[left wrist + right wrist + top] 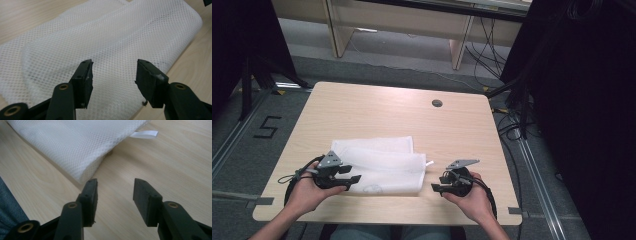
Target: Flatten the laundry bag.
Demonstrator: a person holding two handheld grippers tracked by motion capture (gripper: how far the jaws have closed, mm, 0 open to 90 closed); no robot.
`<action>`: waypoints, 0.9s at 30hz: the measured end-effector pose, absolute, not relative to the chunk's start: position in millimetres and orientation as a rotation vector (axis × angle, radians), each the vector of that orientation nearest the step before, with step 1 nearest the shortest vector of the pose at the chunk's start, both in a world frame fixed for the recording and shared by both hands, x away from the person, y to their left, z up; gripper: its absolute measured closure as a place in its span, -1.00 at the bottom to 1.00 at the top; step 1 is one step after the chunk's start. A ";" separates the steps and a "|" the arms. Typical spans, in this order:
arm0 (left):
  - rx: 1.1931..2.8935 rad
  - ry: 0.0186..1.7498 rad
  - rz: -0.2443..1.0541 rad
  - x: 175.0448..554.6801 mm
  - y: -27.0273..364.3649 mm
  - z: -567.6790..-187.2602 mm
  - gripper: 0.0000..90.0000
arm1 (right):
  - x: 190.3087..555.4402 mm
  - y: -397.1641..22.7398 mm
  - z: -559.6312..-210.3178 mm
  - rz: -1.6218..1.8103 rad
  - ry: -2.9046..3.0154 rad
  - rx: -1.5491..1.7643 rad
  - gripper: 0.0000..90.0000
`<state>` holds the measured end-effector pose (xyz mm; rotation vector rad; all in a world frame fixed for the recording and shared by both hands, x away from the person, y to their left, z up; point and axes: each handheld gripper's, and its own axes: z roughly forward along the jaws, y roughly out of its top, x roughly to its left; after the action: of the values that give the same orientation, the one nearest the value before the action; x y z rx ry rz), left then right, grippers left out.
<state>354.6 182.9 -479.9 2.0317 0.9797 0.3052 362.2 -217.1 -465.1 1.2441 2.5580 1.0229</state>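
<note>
The surface (452, 125) is a pale wooden table top, and the person sits at its near edge, so both forearms come in low and the work stays within easy reach. Most of the wood is bare; the small dark round hole (437, 103) at the far side plays no part.

The white mesh bag (382, 165) lies flat near the front edge, in the middle between the two hands. It appears folded, because one layer lies over another and the far layer sticks out behind it. Probably it rests there so that each hand can take one end of it.

The left hand-held gripper (354, 179) is over the left end of the bag, with its jaws wide apart and nothing between them. In the left gripper view the mesh bag (110, 42) lies directly under and ahead of the jaws, so this side looks ready to pinch the cloth.

The right hand-held gripper (436, 188) is just beside the right end, above bare wood, also spread wide and empty. In the right gripper view the corner of the bag (75, 147) is ahead and to the left, apart from the jaws.

A small white loop (144, 134) sticks out from the right edge of the bag and lies on the wood.
</note>
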 end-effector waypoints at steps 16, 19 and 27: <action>2.198 0.916 0.282 329.8 191.3 -472.5 0.98 | 355.1 -188.4 -459.5 0.914 2.667 1.126 1.00; 2.197 0.931 0.291 324.2 198.3 -470.7 0.99 | 355.5 -180.3 -461.7 0.935 2.685 1.117 1.00; 2.265 0.977 0.213 333.4 204.7 -482.5 0.99 | 365.8 -167.3 -464.0 0.965 2.675 1.061 1.00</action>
<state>333.4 204.7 -482.5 2.2655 0.9770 0.2135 365.8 -167.3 -464.0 1.0610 2.6746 0.9646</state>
